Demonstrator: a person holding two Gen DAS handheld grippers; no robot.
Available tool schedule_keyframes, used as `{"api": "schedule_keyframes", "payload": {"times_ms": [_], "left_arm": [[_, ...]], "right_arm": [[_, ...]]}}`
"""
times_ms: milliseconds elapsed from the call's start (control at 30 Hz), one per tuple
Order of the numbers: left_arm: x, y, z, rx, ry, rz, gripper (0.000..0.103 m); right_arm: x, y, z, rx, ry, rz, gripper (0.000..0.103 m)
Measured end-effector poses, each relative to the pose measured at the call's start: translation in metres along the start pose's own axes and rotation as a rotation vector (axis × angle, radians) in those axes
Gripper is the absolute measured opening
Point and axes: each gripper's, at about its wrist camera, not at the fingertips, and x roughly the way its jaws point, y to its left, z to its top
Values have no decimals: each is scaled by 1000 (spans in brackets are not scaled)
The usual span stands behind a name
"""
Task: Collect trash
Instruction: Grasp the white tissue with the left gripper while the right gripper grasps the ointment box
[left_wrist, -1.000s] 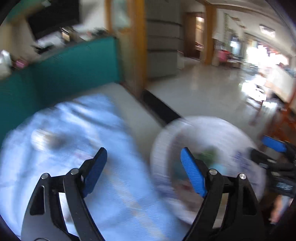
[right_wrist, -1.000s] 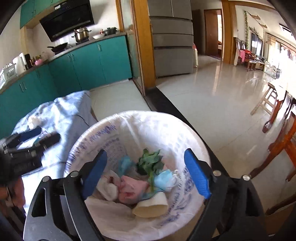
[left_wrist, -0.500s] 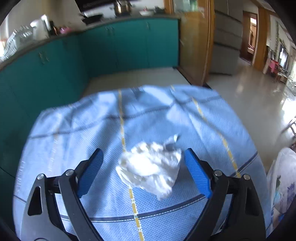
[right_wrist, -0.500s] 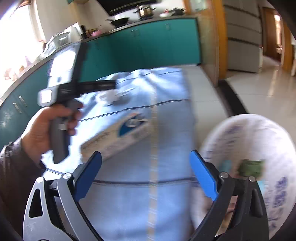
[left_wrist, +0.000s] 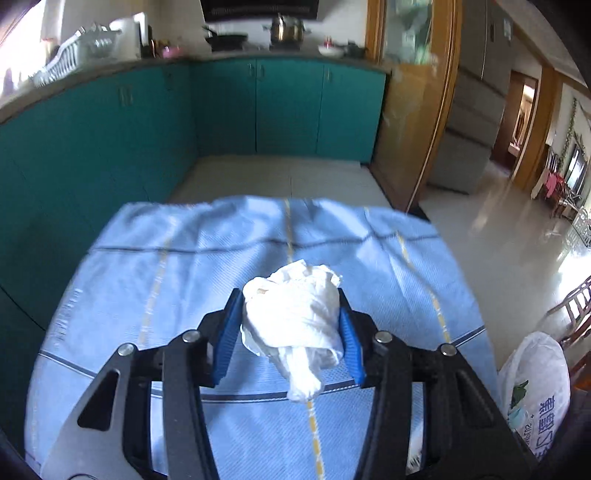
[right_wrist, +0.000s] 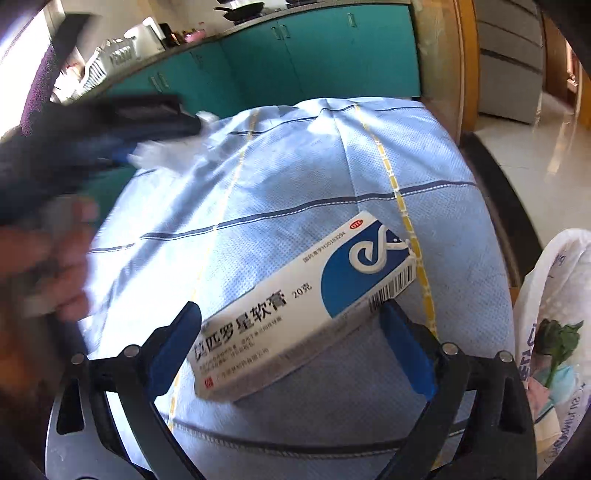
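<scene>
A crumpled white tissue (left_wrist: 291, 317) sits between the blue pads of my left gripper (left_wrist: 288, 299), just above the light blue tablecloth (left_wrist: 177, 280). The jaws are closing and both pads touch the tissue. In the right wrist view a white and blue medicine box (right_wrist: 332, 280) lies flat on the tablecloth (right_wrist: 295, 166). My right gripper (right_wrist: 288, 310) stands open around it, one finger at each side, neither pressing. A blurred hand (right_wrist: 44, 266) holds the left gripper (right_wrist: 125, 155) at the far left. The white trash bag (right_wrist: 554, 314) stands to the right, with green leaves and wrappers inside.
The trash bag (left_wrist: 535, 380) stands on the floor off the table's right edge. Teal cabinets (left_wrist: 288, 107) with a counter of pots and a dish rack (left_wrist: 74, 51) line the back. A wooden door frame (left_wrist: 417, 110) and glossy tiled floor (left_wrist: 498, 221) lie to the right.
Both grippers swung left from the trash bag to the table. The left gripper closed around the tissue. The right gripper came down over the medicine box, jaws wide.
</scene>
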Motion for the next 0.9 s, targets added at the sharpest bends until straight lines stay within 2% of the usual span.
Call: {"api": "schedule_keyframes", "payload": {"times_ms": [133,200,233,300,400,500,533,567,633,700,767,800,900], "left_arm": [[-25,6,-2,45,-52,22,50],[-32,13,-5,48,-47,17,50],[-35,18,-7,45,-38,16,50],[-36,27,-11,44,-8,13,50],[-37,33,-19,73,21,14,50],[-39,33,-28,115,35,6,50],[-43,34,-32,128,36,0,50],[-44,34,-35,143,37,-7,51],[-47,32,-44,180,39,-17,51],[-47,32,-53,207,49,-29,52],[-46,34,-60,223,72,-52,53],[-45,34,-64,230,91,-73,54],[-41,34,-73,247,135,-114,55]], "right_arm": [[8,18,2,-38,-10,-62,94],[9,25,-1,-89,-13,-61,80],[10,27,-1,-110,-7,-58,76],[5,26,-2,-133,13,6,56],[-4,18,-8,-153,47,76,42],[-14,7,-18,-178,84,154,33],[-20,1,-23,-177,100,198,33],[-25,-6,-26,-176,106,202,33],[-35,-17,-31,-181,92,135,36],[-42,-27,-33,-179,66,36,60],[-48,-32,-33,-169,23,-12,73],[-50,-31,-33,-174,1,-24,78],[-56,-17,-33,-238,-74,-81,84]]}}
